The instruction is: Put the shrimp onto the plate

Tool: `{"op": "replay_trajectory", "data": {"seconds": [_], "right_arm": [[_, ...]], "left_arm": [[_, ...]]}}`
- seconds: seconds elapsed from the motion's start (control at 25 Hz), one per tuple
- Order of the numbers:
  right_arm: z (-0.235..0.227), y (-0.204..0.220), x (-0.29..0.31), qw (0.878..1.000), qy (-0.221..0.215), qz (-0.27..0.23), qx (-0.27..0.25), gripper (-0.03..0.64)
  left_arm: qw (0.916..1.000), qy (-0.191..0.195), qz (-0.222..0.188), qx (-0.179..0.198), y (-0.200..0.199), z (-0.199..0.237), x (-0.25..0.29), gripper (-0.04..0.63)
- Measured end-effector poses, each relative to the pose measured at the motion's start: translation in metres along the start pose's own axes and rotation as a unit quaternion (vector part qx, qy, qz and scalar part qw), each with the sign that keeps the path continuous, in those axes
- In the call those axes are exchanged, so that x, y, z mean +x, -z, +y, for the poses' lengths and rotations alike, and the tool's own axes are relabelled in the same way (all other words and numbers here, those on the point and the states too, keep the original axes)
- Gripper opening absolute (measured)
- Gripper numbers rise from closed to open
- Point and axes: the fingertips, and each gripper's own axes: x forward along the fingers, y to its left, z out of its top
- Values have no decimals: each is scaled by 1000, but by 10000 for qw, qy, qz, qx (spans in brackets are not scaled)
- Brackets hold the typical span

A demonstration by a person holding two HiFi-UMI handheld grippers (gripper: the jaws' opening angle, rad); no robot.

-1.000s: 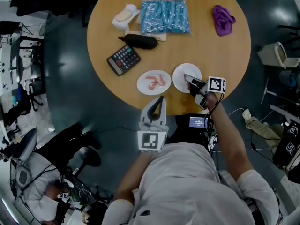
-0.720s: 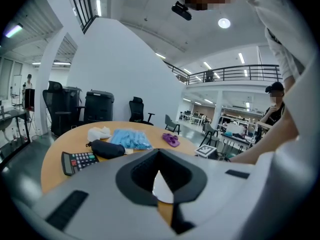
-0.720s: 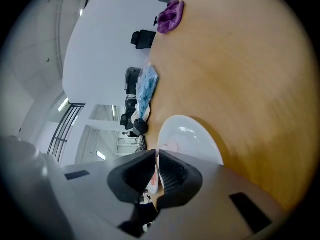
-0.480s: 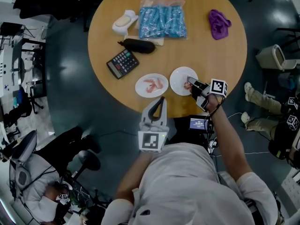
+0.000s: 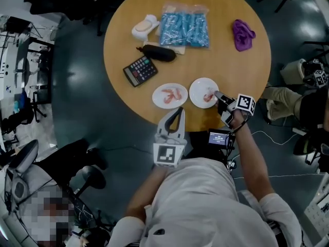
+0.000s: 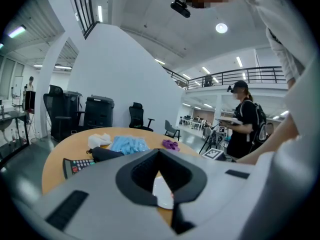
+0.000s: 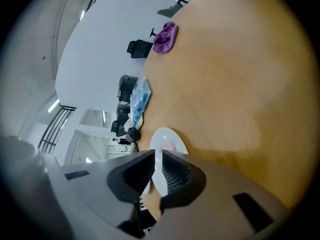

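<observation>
Left plate point(image 5: 158, 100): white, holds several curled pink shrimp point(image 5: 170, 93) lying mostly crosswise.
Left gripper point(image 5: 178, 110): just off the counter's point(image 5: 205, 55) near edge, fingers tip to tip, empty.
Right plate point(image 5: 198, 86): just beside the left plate, both near that edge; one lone shrimp point(image 5: 208, 96) right of centre, axis unclear.
Right gripper point(image 5: 216, 93): at this plate's right rim, fingers a narrow slit apart, empty.
Open room: bare wood beyond the plates.

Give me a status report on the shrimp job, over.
Left hand-held gripper shut, empty. Right hand-held gripper barely open, empty, at right plate. One shrimp on it; other shrimp on left plate. Nothing in the way.
</observation>
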Motion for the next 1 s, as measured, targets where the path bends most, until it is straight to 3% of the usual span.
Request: {"op": "replay_trajectory", "data": {"seconds": [0.2,0.32,0.44,0.56,0.8,1.0], "right_arm": [[4,4,0,9994,177,84,-276,28],[25,13,-1,9926,395,117,-1146,28],[51,30,4,9679,767,241,-2380,28],[74,51,22,9423,895,371,-3205,27],[89,94,66,9173,1036,663,-3787,26],[88,104,88,8615,1762,824,-4689,26]], "left_arm": [[9999,-13,-64,-93,-4,2,-1,8],[10000,-3,-65,55,1,8,-4,8],[9998,-160,-93,59,0,25,-8,8],[9994,-338,-103,67,4,46,-14,8],[9983,-564,-9,-136,21,75,-21,8],[9986,-492,62,-179,33,87,-19,8]]}}
